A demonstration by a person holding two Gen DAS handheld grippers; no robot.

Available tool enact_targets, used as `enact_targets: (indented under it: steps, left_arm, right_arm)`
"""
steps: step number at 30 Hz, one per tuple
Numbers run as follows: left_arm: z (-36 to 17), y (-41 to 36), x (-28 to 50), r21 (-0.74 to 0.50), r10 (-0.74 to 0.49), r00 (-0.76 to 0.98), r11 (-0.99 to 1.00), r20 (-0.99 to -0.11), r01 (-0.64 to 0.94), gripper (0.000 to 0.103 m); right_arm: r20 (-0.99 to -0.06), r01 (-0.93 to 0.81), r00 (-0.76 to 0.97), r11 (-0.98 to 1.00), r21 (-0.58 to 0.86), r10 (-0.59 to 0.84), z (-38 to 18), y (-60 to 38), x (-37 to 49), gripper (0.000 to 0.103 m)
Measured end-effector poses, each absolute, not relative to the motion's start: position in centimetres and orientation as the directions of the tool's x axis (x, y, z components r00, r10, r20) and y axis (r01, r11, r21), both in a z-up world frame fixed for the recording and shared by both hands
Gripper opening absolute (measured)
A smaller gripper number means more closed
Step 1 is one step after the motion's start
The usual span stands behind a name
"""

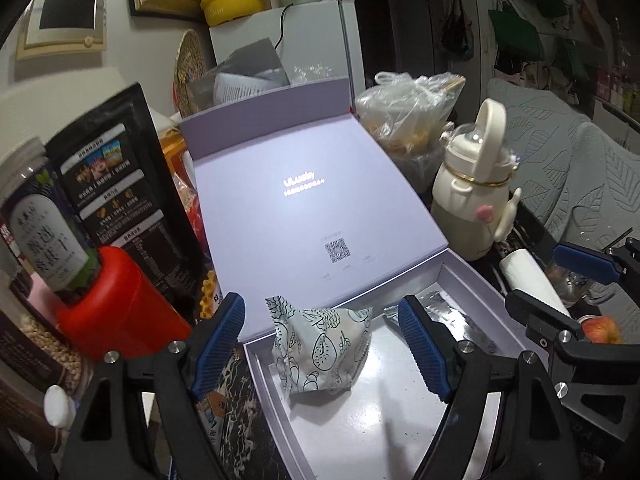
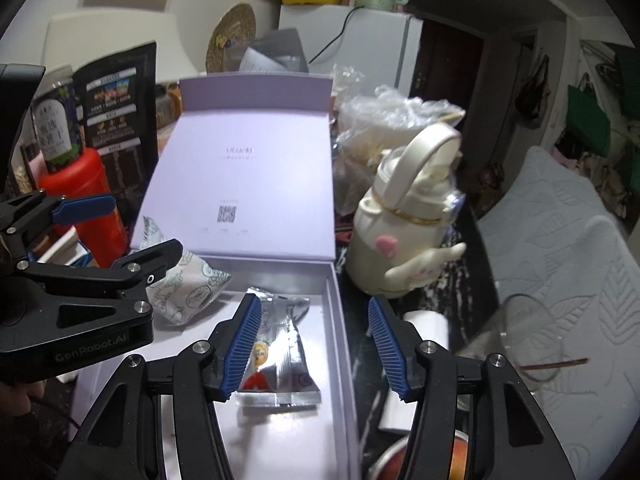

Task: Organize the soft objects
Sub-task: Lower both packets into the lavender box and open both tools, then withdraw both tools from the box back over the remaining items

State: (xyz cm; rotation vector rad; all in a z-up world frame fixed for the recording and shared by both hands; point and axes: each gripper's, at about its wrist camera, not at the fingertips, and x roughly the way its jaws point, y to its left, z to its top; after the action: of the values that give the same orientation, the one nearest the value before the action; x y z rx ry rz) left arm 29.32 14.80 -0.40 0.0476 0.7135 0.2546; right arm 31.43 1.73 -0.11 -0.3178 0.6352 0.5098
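Observation:
An open lilac box (image 1: 472,280) (image 2: 340,320) with its lid up lies on the table. Inside it lies a soft white packet with a fruit print (image 1: 320,352) (image 2: 192,292) at the far left, and a silver snack packet (image 2: 280,356) (image 1: 452,316) to its right. My left gripper (image 1: 320,344) is open, its jaws either side of the printed packet without touching it. My right gripper (image 2: 314,344) is open and empty, hovering over the box's right wall beside the silver packet. Each gripper also shows in the other's view: the right (image 1: 568,284), the left (image 2: 120,232).
A cream bottle with a loop handle (image 1: 476,184) (image 2: 408,216) stands right of the box. A red canister (image 1: 116,300) (image 2: 92,200), a black pouch (image 1: 120,176) and a plastic bag (image 1: 408,112) crowd the left and back. An apple (image 1: 600,328) lies at the right.

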Motion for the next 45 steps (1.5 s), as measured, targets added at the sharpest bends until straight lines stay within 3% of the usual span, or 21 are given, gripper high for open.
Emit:
enact_targets:
  steps: [22, 31, 45]
  left_arm:
    - [10.7, 10.3, 18.2, 0.099, 0.205, 0.857, 0.979, -0.472, -0.179, 0.08]
    - [13.4, 9.0, 12.4, 0.09, 0.195, 0.897, 0.981, -0.397, -0.174, 0.099]
    - [13.7, 7.0, 5.8, 0.068, 0.146, 0.918, 0.989, -0.368, -0.13, 0.099]
  right_arm:
    - [-0.46, -0.49, 0.799, 0.862, -0.128, 0.386, 10.4, -4.3, 20.7, 0.059]
    - [-0.403, -0.47, 0.829, 0.873, -0.129, 0.387, 13.1, -6.8, 15.2, 0.064]
    - [-0.361, -0.449, 0.852, 0.884, -0.129, 0.379, 13.7, -9.9, 8.2, 0.072]
